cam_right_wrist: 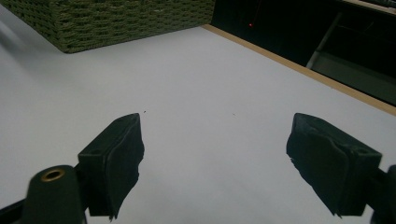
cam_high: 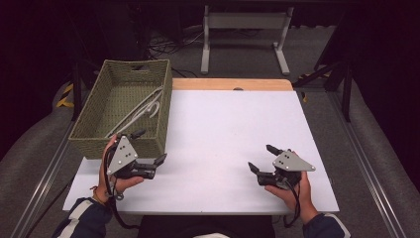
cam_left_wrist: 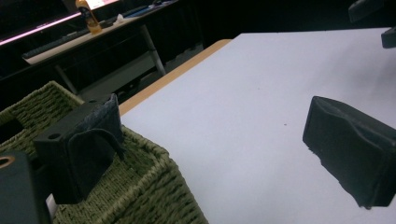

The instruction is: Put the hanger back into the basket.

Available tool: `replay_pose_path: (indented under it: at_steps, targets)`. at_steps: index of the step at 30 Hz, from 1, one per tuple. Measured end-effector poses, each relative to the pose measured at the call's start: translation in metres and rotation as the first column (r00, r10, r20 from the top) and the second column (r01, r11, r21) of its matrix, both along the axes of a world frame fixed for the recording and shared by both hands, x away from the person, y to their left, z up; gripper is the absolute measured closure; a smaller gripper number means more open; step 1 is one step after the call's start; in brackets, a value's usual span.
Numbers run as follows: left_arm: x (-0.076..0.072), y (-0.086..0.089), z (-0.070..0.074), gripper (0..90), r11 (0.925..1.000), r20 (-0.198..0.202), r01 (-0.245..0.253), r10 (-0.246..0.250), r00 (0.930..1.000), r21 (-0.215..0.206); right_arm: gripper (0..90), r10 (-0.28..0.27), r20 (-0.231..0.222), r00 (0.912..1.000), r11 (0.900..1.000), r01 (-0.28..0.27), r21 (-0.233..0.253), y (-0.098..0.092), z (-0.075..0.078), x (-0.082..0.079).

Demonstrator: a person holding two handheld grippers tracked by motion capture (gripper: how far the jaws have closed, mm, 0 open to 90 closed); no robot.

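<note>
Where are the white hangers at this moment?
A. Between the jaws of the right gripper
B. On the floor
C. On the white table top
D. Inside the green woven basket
D: the high view shows the white hangers lying inside the green woven basket, while both grippers are open and hold nothing.

This looks like a lab or test room set up for recording. A white table (cam_high: 237,134) with a wooden edge stands on grey carpet between metal floor rails (cam_high: 364,158). Loose cables (cam_high: 168,44) lie on the floor beside the frame of another desk (cam_high: 242,34). A long bench (cam_left_wrist: 70,39) with a keyboard stands in the dark background.
</note>
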State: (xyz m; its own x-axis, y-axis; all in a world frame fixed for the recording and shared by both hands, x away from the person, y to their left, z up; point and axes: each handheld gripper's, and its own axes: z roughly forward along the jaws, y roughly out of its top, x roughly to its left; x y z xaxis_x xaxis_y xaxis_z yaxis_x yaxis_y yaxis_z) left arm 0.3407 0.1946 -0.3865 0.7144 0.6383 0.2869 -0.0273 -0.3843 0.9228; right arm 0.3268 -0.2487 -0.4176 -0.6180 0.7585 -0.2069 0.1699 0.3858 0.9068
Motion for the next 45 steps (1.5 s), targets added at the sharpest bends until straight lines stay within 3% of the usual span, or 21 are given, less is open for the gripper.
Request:
replay_pose_path:
  at_steps: [9, 12, 16, 22, 23, 27, 45]
  targets:
    - [-0.007, -0.005, -0.017, 6.3, 0.9995, -0.023, 0.022, -0.022, 0.9995, 0.021, 16.3, -0.005, 0.011, 0.9999, 1.000, 0.005, -0.008, 0.002, -0.002, -0.002]
    - [-0.008, -0.007, -0.027, 6.2, 0.9994, -0.061, 0.029, -0.028, 0.9978, 0.017, 16.0, -0.008, 0.013, 0.9999, 1.000, 0.008, -0.014, 0.002, -0.003, -0.002]
    - [-0.007, -0.008, -0.035, 5.2, 0.9995, -0.061, 0.018, -0.016, 0.9980, 0.025, 15.9, -0.015, 0.018, 0.9997, 1.000, 0.015, -0.013, 0.001, -0.004, -0.003]
    - [0.001, -0.005, -0.050, 4.4, 0.9994, -0.120, 0.012, -0.008, 0.9928, 0.033, 15.6, -0.024, 0.023, 0.9995, 1.000, 0.024, -0.018, -0.001, -0.007, -0.005]
    - [0.002, -0.005, -0.052, 4.4, 0.9998, -0.138, 0.013, -0.010, 0.9904, 0.017, 15.5, -0.026, 0.022, 0.9994, 0.999, 0.027, -0.025, -0.002, -0.008, -0.006]
    - [0.004, -0.005, -0.054, 4.3, 0.9999, -0.157, 0.010, -0.008, 0.9875, 0.013, 14.9, -0.029, 0.021, 0.9994, 0.999, 0.030, -0.028, -0.003, -0.009, -0.009]
    - [0.001, -0.002, -0.052, 3.7, 0.9999, -0.145, 0.016, -0.016, 0.9893, -0.003, 14.4, -0.032, 0.033, 0.9989, 0.998, 0.033, -0.045, -0.001, -0.009, -0.011]
